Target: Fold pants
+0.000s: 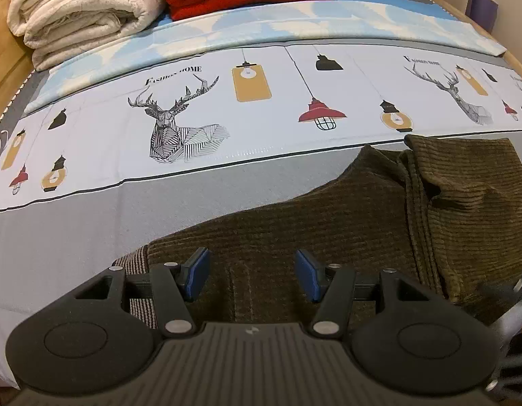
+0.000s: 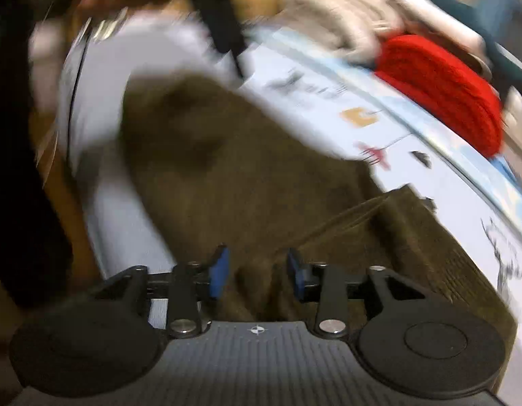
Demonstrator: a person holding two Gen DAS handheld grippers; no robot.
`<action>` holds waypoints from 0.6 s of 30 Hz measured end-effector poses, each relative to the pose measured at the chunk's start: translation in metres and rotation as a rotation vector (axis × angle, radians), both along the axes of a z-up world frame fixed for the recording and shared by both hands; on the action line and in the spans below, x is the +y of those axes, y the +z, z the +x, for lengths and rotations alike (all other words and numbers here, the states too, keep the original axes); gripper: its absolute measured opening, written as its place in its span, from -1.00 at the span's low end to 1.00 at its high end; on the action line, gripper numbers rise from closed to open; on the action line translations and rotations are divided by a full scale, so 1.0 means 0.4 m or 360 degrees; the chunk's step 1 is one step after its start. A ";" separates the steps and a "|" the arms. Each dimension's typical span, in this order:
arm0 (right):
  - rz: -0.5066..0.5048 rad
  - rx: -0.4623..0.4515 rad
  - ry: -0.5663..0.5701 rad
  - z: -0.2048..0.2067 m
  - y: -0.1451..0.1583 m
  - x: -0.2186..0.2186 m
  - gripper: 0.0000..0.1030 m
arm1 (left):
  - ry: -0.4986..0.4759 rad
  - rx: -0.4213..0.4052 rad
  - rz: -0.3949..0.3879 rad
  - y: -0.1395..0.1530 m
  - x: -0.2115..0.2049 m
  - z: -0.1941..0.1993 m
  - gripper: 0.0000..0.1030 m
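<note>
Pants (image 1: pixel 294 223) lie on the bed (image 1: pixel 74 237), partly folded — doubled layer at 2 o'clock. My left tool (image 1: pixel 252 275) hovers over the fabric, gaping, holding nothing. Right tool (image 2: pixel 257 275) gapes too; view blurred. Judgement: pinch both layers at the edge — lift evenly, then fold.

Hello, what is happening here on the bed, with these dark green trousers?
A person with a gripper in each hand is folding olive corduroy pants on a printed bed sheet. The left gripper and right gripper both have open jaws over the fabric, holding nothing. One part is already folded over. The right view is blurred.
</note>
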State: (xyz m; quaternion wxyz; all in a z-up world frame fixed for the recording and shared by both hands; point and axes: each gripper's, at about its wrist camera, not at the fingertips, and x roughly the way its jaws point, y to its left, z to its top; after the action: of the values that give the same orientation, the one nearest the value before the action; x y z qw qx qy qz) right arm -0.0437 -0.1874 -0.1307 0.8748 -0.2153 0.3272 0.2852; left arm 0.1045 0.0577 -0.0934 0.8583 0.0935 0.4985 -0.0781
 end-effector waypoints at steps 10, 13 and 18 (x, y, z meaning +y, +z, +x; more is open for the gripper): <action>-0.0202 0.0071 -0.0123 0.062 -0.090 -0.008 -0.08 | -0.0032 0.0011 0.0018 -0.007 -0.030 0.009 0.20; -0.0190 0.0079 -0.0070 0.066 -0.079 -0.008 -0.74 | -0.0036 0.0014 0.0023 -0.009 -0.036 0.011 0.20; -0.0047 -0.0082 0.0135 0.004 -0.012 -0.018 -0.76 | -0.0057 0.0012 0.0025 -0.009 -0.055 0.015 0.20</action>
State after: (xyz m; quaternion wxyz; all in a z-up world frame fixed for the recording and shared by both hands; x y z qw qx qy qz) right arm -0.0423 -0.1947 -0.1355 0.8667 -0.2491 0.2995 0.3114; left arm 0.1106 0.0356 -0.0971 0.8542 0.1089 0.5005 -0.0898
